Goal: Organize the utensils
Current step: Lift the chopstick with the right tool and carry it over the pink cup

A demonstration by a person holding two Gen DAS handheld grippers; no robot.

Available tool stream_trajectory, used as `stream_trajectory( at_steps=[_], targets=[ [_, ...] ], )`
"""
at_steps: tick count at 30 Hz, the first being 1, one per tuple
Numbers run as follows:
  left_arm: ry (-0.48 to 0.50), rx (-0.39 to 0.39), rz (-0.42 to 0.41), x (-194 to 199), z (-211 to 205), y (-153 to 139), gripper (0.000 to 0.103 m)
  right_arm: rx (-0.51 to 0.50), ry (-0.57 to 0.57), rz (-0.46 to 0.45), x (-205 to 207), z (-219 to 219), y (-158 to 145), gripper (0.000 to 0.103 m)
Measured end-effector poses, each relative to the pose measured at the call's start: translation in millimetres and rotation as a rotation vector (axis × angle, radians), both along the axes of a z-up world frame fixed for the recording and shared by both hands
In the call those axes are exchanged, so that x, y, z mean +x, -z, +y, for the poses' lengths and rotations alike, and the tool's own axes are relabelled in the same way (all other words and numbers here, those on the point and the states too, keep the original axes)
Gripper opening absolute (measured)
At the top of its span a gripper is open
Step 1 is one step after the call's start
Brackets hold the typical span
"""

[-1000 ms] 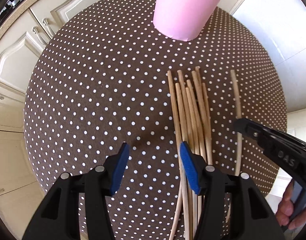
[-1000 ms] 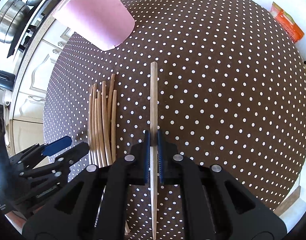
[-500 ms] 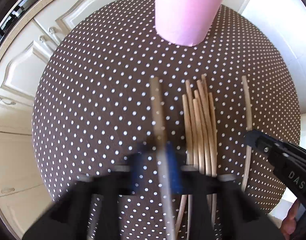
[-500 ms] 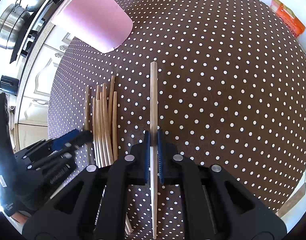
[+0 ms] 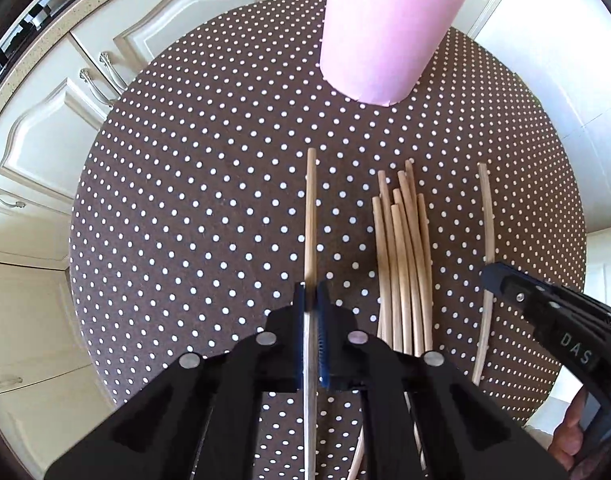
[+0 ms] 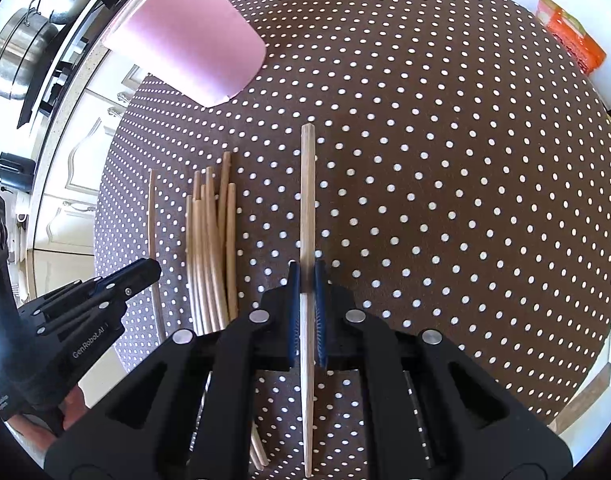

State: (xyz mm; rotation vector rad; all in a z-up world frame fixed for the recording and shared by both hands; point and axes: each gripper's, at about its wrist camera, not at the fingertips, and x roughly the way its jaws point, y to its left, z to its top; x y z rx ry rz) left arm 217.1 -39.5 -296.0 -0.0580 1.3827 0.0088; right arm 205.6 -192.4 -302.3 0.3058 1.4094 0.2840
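Both wrist views look steeply down, close over the dotted tablecloth (image 5: pixel 185 200), toward the pink cup (image 5: pixel 385 32) at its far edge. They share the cup (image 6: pixel 193 52) and the chopstick pile (image 5: pixel 403 264) before it.

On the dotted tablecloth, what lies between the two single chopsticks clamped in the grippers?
A loose bundle of pale wooden chopsticks lies flat between the left gripper's chopstick and the right gripper's chopstick, shown in both wrist views.
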Motion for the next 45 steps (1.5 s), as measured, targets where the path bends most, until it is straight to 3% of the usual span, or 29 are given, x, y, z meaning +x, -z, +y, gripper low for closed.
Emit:
stream_trajectory(
  at_steps=[4, 17, 23, 37, 45],
  targets=[
    [-0.002, -0.01, -0.031, -7, 15, -10, 0.006, -0.011, -0.006, -0.054, 0, 4, -16, 0.008],
    [0.004, -0.01, -0.212, -17, 30, -91, 0.006, 0.005, 0.01, -0.303, 4, 5, -96, 0.007],
    [0.006, -0.012, -0.278, -16, 21, -107, 0.006, -0.004, 0.017, -0.393, 4, 2, -130, 0.007],
    [0.019, -0.016, -0.405, -1, 17, -152, 0.006, -0.005, 0.041, -0.551, 25, 0, -188, 0.007],
    [0.04, -0.001, -0.497, 20, 20, -199, 0.006, -0.012, 0.083, -0.655, 46, 3, -223, 0.007]
  ],
)
